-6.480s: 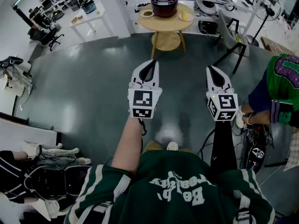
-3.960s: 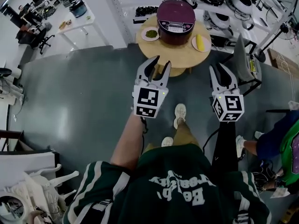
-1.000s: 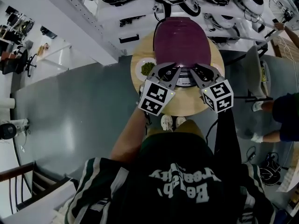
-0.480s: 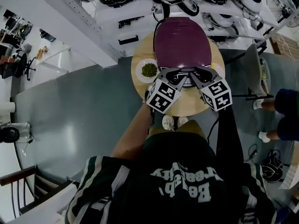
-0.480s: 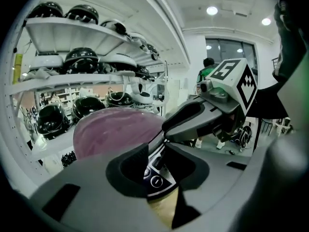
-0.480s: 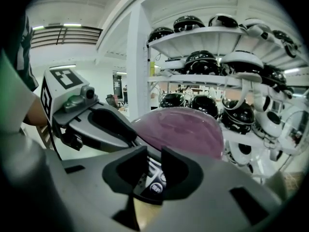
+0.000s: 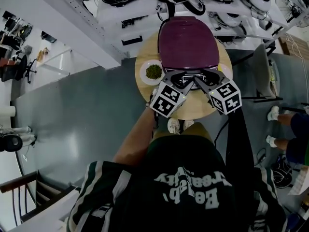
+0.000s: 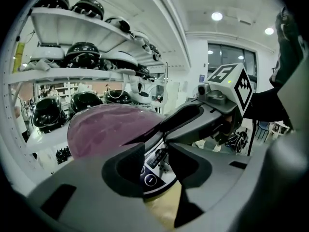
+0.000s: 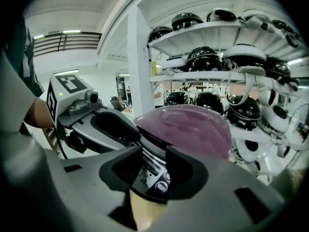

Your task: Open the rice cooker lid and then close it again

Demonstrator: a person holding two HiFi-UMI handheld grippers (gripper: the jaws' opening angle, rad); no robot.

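On the round desk, before the shut purple rice cooker, left gripper and right gripper hover, fingers apart, having just been opening, empty; I'd steady the body and press the lid's front catch squarely.

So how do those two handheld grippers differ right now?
The left gripper rides on a bare forearm, the right gripper on a black sleeve. Their marker cubes carry different patterns. Both aim at the front of the rice cooker, jaws just been opening, gripping nothing.
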